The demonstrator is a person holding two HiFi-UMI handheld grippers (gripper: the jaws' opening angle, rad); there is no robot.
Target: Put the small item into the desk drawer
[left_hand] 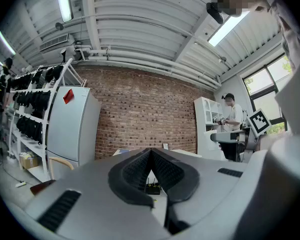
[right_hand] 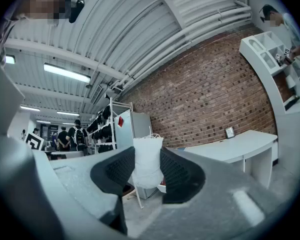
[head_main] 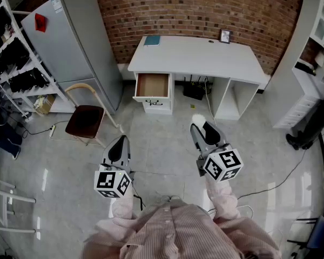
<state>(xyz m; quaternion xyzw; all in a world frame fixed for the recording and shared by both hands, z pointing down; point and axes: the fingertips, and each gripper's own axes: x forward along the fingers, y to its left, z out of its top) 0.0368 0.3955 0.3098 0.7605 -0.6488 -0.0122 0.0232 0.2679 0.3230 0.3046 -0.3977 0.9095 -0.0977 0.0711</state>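
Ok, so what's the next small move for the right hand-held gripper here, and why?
Probably carry the right hand-held gripper forward toward the open drawer under the white desk. Its jaws are clamped on the small white pouch, the drawer stands pulled out with its bare bottom showing, and a stretch of floor lies between the two.

Small white mesh pouch (right_hand: 147, 165) sits upright, pinched in the right gripper (right_hand: 148, 151); the wood-lined drawer (head_main: 152, 85) stands open under the counter's (head_main: 205, 55) left end.
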